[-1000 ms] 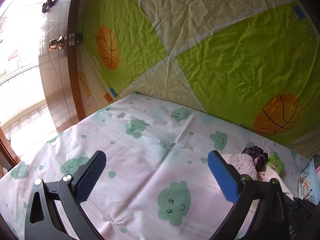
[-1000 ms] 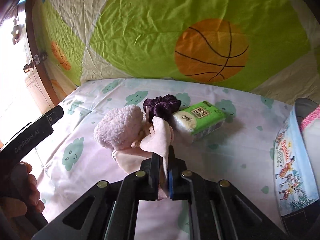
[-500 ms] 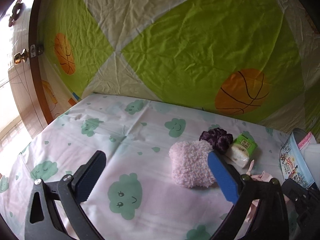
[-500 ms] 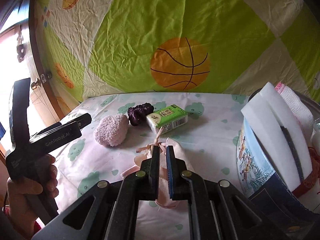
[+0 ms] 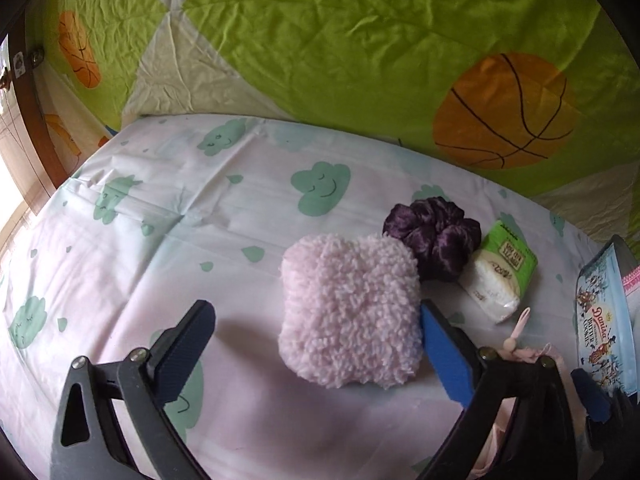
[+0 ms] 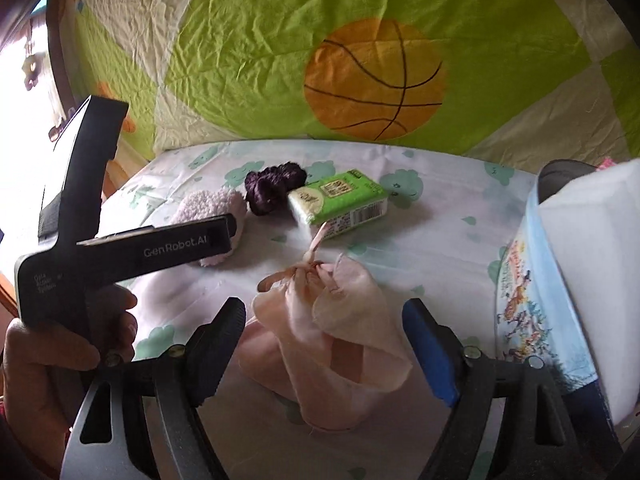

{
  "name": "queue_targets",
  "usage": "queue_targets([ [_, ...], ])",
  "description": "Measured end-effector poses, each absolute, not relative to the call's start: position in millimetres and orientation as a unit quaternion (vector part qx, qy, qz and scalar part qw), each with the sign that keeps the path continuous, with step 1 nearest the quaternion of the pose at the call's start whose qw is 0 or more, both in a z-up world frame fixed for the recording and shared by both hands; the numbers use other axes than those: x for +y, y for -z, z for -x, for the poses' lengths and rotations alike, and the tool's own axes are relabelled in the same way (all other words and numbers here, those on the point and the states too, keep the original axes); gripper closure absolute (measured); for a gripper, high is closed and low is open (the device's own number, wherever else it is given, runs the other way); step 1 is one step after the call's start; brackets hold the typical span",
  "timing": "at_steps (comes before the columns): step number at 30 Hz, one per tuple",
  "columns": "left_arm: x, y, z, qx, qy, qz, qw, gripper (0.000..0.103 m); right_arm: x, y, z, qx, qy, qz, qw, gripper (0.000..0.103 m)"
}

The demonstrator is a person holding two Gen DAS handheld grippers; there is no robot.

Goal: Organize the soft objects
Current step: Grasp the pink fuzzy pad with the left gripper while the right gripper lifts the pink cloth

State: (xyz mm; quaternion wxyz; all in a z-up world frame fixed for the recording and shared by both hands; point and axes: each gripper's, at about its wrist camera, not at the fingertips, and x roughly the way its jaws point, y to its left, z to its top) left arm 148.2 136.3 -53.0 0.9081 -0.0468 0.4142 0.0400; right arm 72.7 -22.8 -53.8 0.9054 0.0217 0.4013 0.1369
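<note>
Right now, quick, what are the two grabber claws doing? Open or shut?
Left gripper: open, holding nothing, fluffy pink pad between its fingers.
Right gripper: open, holding nothing, pink pouch lying loose between its fingers.

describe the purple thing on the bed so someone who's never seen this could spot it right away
Start at the bed sheet with green smiling clouds, below the green basketball blanket. Near the sheet's far right side three items sit in a row; the scrunchie is the middle one, between the fluffy pink pad and the green tissue pack. It alone is dark purple, shiny and ruffled.
</note>
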Motion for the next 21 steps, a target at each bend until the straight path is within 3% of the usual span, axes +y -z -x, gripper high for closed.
queue_targets([
  [2,141.6,58.0,-150.0,0.426,-0.027,0.066,0.902,0.018,-15.0,60.9,-76.0,0.421,-0.148,-0.008,0.895,0.032],
  [4,142.1,58.3,-148.9,0.424,-0.022,0.071,0.903,0.048,-11.9,64.4,-76.9,0.432,-0.142,0.001,0.891,0.049],
  [5,140.9,57.5,-147.8,0.421,-0.016,0.07,0.904,0.056,-12.5,63.6,-75.8,0.431,-0.14,0.003,0.891,0.055],
  [7,137.2,55.6,-146.3,0.415,0.011,0.071,0.907,0.069,-15.1,62.4,-73.5,0.429,-0.128,0.016,0.894,0.087],
  [9,134.3,55.0,-144.6,0.414,0.031,0.072,0.907,0.077,-20.4,61.8,-72.2,0.428,-0.138,0.004,0.893,0.094],
  [21,148.3,15.8,-96.1,0.251,-0.009,0.081,0.965,0.077,-45.6,19.0,-32.3,0.275,-0.136,-0.065,0.95,0.094],
])
